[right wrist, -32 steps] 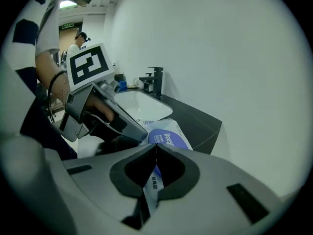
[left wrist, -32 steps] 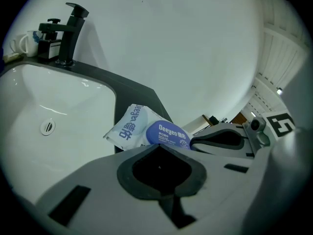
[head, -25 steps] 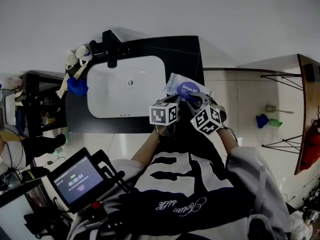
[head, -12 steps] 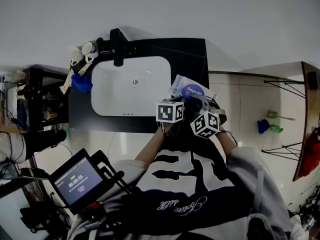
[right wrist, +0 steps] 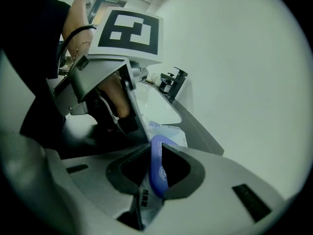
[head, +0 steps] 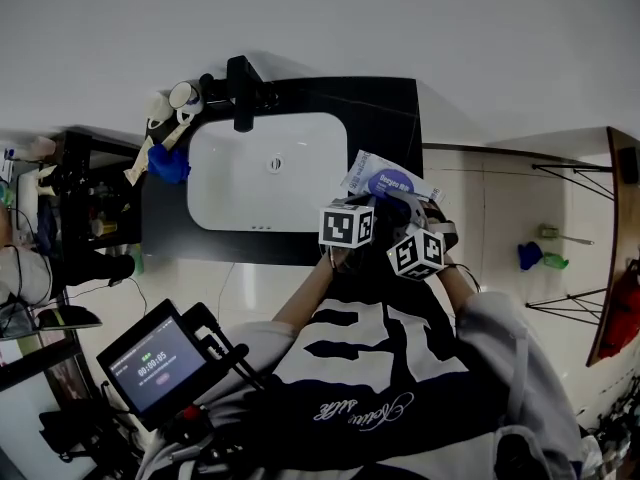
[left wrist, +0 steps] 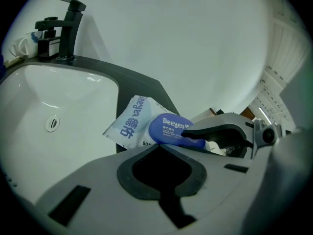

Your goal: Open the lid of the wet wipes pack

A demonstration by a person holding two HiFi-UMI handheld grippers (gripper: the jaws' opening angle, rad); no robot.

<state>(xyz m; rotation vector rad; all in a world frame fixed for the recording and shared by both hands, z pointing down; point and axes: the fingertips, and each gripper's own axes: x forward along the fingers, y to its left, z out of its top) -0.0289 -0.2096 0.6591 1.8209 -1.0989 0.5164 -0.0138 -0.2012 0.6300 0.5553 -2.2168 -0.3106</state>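
Note:
The wet wipes pack (head: pixel 372 171) is white with a blue oval lid (head: pixel 390 183) and is held up over the counter's right end. My right gripper (head: pixel 397 201) is shut on it. In the right gripper view the lid (right wrist: pixel 156 168) stands edge-on between that gripper's (right wrist: pixel 157 153) jaws, with the pack's film below it. My left gripper (head: pixel 356 206) sits close beside it, jaws shut, tips at the pack's near edge. The left gripper view has the pack (left wrist: pixel 128 124) just past the left gripper's (left wrist: pixel 159 147) tips. There a right finger (left wrist: pixel 215 131) lies across the lid (left wrist: pixel 166 128).
A white sink (head: pixel 230 193) is set in a black counter (head: pixel 385 113) with a black faucet (head: pixel 242 93) at the back. Cups (head: pixel 180 98) and a blue cloth (head: pixel 165 163) sit at its left end. A small monitor (head: pixel 150 363) hangs at lower left.
The head view has drifted, so the sink sits a little further right. Both grippers stay together at the pack; the right gripper's cube has dropped slightly.

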